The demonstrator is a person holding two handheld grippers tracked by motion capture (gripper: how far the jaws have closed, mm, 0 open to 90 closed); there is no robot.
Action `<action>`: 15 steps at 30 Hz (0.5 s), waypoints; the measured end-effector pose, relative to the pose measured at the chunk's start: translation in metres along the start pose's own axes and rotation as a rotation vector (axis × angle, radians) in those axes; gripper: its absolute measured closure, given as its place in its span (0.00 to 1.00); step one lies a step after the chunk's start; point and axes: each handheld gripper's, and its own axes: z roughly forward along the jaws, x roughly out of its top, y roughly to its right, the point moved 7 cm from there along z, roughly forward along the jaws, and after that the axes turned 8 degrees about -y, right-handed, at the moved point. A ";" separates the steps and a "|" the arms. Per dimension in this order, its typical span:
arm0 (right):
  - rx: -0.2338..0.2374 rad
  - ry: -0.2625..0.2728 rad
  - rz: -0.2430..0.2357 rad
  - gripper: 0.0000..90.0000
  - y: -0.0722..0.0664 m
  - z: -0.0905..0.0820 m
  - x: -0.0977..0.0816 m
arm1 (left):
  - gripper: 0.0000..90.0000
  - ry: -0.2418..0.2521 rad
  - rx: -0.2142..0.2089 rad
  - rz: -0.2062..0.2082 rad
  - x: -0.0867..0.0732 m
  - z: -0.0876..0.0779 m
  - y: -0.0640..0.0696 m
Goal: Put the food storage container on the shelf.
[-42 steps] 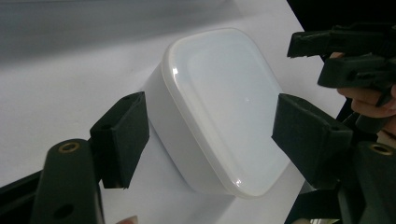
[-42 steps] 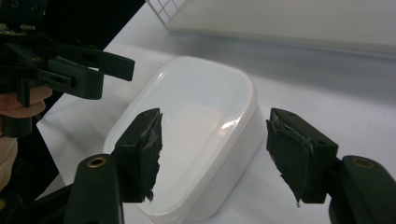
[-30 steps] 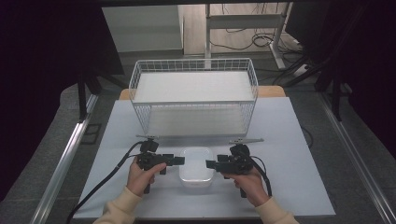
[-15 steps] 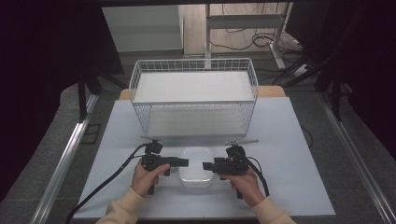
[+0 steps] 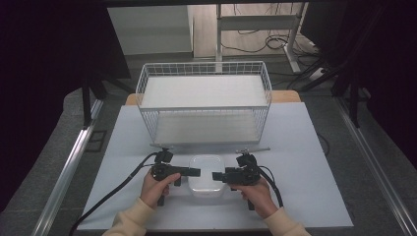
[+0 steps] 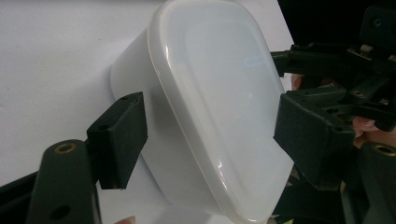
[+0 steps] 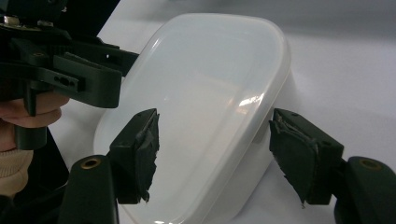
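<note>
White lidded container (image 5: 206, 175) on table (image 5: 314, 167), before wire basket (image 5: 204, 101). Left hand-held gripper (image 5: 194, 172) and right hand-held gripper (image 5: 217, 176) released, jaws straddling container's opposite sides, not pressing.

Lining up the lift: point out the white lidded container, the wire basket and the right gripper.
white lidded container (image 5: 206, 169), high view, middle of its lid.
wire basket (image 5: 204, 109), high view, front top rim.
right gripper (image 7: 212, 154), right gripper view, midway between its fingertips.

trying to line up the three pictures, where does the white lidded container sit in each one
High view: white lidded container low at centre, on the table, between the two grippers.
Left gripper view: fills the centre, tilted, between the jaws.
Right gripper view: centre, between the jaws.
Shared landmark: the container's translucent lid.
</note>
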 end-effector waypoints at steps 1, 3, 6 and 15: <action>0.000 0.000 0.001 0.36 0.000 0.000 0.000 | 0.29 -0.001 -0.005 -0.002 0.000 0.000 0.000; -0.001 -0.004 0.001 0.36 0.000 0.000 0.000 | 0.29 -0.003 -0.011 -0.003 0.000 0.001 0.000; -0.003 -0.005 0.001 0.37 0.000 0.000 -0.001 | 0.29 -0.003 -0.011 -0.007 0.000 0.001 0.000; -0.008 0.013 0.005 0.47 0.003 -0.002 0.000 | 0.33 -0.002 0.010 -0.004 -0.001 0.001 -0.001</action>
